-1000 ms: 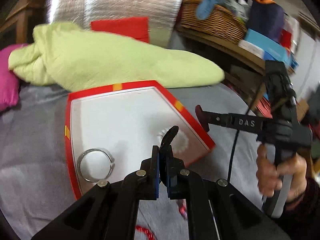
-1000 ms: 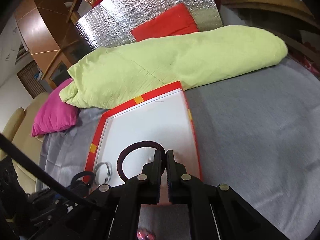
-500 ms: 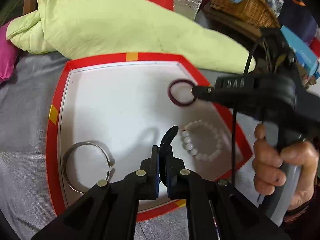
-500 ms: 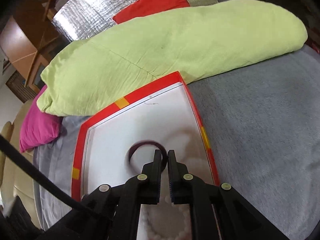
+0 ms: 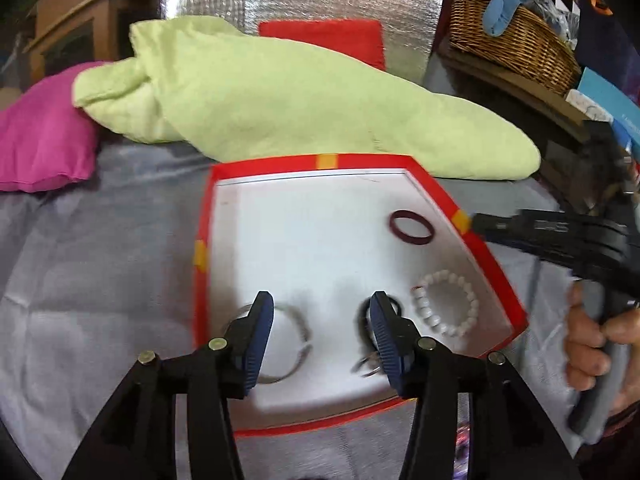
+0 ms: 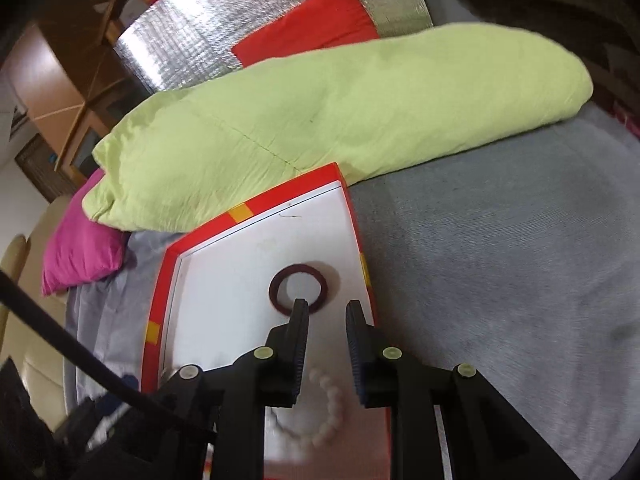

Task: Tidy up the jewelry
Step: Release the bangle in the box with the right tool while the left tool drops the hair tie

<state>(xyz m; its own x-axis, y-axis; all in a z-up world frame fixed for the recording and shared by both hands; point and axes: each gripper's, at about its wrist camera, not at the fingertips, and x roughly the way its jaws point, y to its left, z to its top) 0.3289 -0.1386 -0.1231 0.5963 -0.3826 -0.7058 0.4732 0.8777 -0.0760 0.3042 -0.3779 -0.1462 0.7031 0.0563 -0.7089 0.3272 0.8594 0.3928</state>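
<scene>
A white tray with a red rim (image 5: 448,200) (image 6: 256,206) lies on the grey bedspread. On it lie a dark maroon ring (image 5: 411,227) (image 6: 298,289), a white bead bracelet (image 5: 446,304) (image 6: 326,420), a silver bangle (image 5: 288,344) and a small black ring with a keyring (image 5: 376,336), partly hidden by my left finger. My left gripper (image 5: 320,312) is open and empty above the tray's near part. My right gripper (image 6: 326,312) is open and empty just behind the maroon ring; it also shows in the left wrist view (image 5: 560,232).
A light green duvet (image 5: 300,100) (image 6: 340,108) lies behind the tray. A pink pillow (image 5: 40,144) (image 6: 80,248) lies at the left. A silver foil panel with a red cushion (image 5: 324,36) stands behind. A wicker basket (image 5: 512,40) sits on a shelf at the right.
Both grippers have opened. The right one let go of the maroon ring, now lying on the tray. The left one let go of the black ring, now on the tray.
</scene>
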